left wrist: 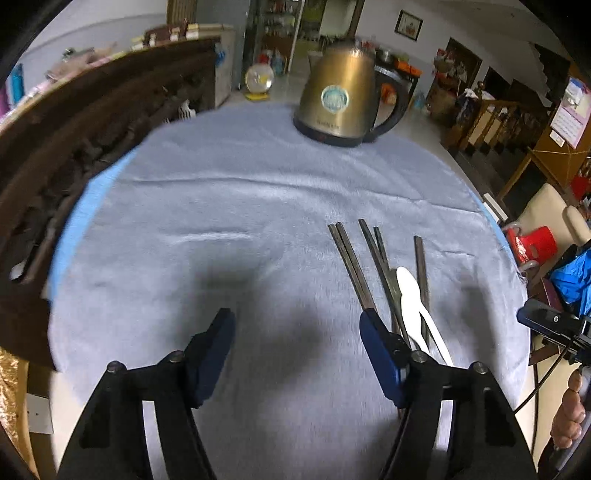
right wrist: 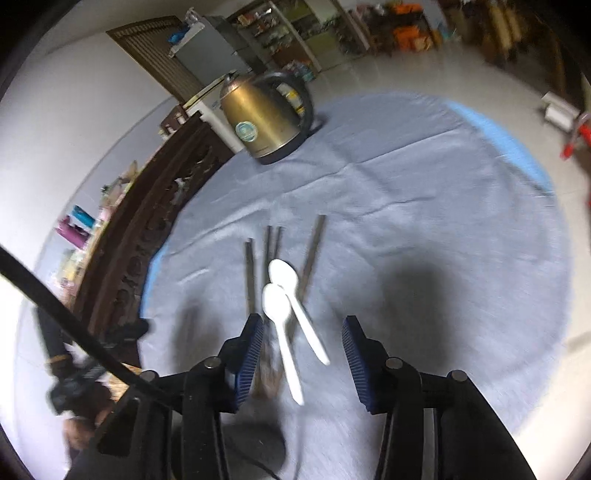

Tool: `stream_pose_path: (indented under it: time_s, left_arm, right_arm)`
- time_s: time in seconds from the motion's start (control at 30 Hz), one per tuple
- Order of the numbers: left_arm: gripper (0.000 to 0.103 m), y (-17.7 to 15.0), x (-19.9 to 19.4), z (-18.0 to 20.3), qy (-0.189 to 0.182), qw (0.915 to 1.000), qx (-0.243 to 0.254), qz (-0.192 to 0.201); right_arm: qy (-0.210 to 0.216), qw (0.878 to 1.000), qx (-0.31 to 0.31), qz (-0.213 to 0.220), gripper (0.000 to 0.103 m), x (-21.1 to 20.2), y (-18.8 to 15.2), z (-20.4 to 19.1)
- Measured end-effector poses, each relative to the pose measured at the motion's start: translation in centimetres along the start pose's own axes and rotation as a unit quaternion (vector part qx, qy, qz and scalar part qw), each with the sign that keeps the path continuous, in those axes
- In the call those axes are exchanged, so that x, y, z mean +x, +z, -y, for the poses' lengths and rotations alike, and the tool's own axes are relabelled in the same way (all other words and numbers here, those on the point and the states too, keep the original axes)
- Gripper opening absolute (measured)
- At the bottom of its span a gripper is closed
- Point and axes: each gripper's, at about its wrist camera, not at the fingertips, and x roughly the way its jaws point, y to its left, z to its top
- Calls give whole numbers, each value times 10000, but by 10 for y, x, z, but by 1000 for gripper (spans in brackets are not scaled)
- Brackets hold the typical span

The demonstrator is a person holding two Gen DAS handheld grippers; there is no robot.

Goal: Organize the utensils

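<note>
left gripper [left wrist: 297, 332]: jaws apart, empty | right gripper [right wrist: 303, 341]: jaws apart over two white plastic spoons [right wrist: 282, 321]; left view shows one | dark chopsticks [left wrist: 351, 266] alongside

spoons [right wrist: 282, 295] on chopsticks [right wrist: 251, 273], kettle [right wrist: 262, 118] behind

**Lived-in home, dining area**

A blue cloth [left wrist: 229, 192] is covering a round table, with a brass-coloured electric kettle [left wrist: 341, 99] standing on it. A carved dark wooden bench back [left wrist: 85, 147] is running alongside. Cluttered shelves [right wrist: 280, 33], a framed picture [left wrist: 408, 24] and a wooden stair railing [left wrist: 491, 114] are filling the background.
</note>
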Motion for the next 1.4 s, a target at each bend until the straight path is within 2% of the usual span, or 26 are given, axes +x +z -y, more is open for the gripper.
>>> stream_pose_path:
  time_s: [0.07,0.17,0.27,0.37,0.53,0.63,0.7,0.77,0.83,0.87,0.93,0.97,1.03,1.13,1.2,1.23,1.3,1.33,1.37,1.4]
  left_arm:
    - [71,11,20,5,-41,9999,7,-116]
    - [71,29,52,12,10,9997,33,-244]
    - [71,41,75,18,90,9992,144,-372]
    - [71,49,94,21,107,9984,205,-520]
    - [71,53,106,20,135,9977,380,-553]
    - [71,54,110,16,112,9970,443,-623]
    - [71,56,112,15,94,9969,457,-636]
    - [71,59,117,16,43,9968,450,-662]
    - [71,62,121,20,61,9963,515,-692]
    - [71,63,123,23,69,9960,545,-707]
    - [70,65,128,25,56,9956,558,-746]
    - [70,67,132,26,70,9953,580,-774]
    - [70,70,136,30,149,9952,680,-684]
    - [69,73,139,30,127,9952,719,-654]
    - [58,75,140,30,160,9950,767,-614]
    - [51,76,141,30,230,9945,840,-579]
    - [38,77,142,35,299,9929,1018,-544]
    - [23,77,142,38,321,9920,1096,-534]
    - [14,78,142,42,233,9916,1139,-574]
    - [13,79,144,46,189,9915,1139,-602]
  right_arm:
    - [162,9998,-1,-144,43,20,16,1]
    - [184,9993,19,-337,38,53,40,1]
    - [326,9976,142,-599,38,84,61,-2]
    - [364,9959,132,-814,33,116,81,-11]
    - [275,9933,172,-1111,31,164,102,-23]
    - [148,9922,231,-1219,25,188,108,-28]
    - [32,9912,256,-1298,25,198,109,-31]
    - [-181,9897,227,-1402,20,209,107,-34]
    - [-327,9900,166,-1366,15,213,108,-38]
    - [-432,9897,117,-1357,9,214,109,-41]
    - [-558,9894,51,-1342,8,215,109,-43]
    - [-587,9894,-7,-1329,3,215,108,-44]
    - [-860,9879,-188,-1280,0,213,107,-45]
    - [-758,9886,-136,-1292,0,206,107,-37]
    - [-583,9892,-91,-1340,1,205,108,-33]
    - [-369,9897,-32,-1385,5,205,110,-32]
    - [-104,9902,113,-1391,5,204,111,-28]
    - [-80,9908,119,-1343,5,203,113,-30]
    - [-82,9913,79,-1311,5,203,114,-32]
    - [-100,9915,60,-1292,6,203,116,-34]
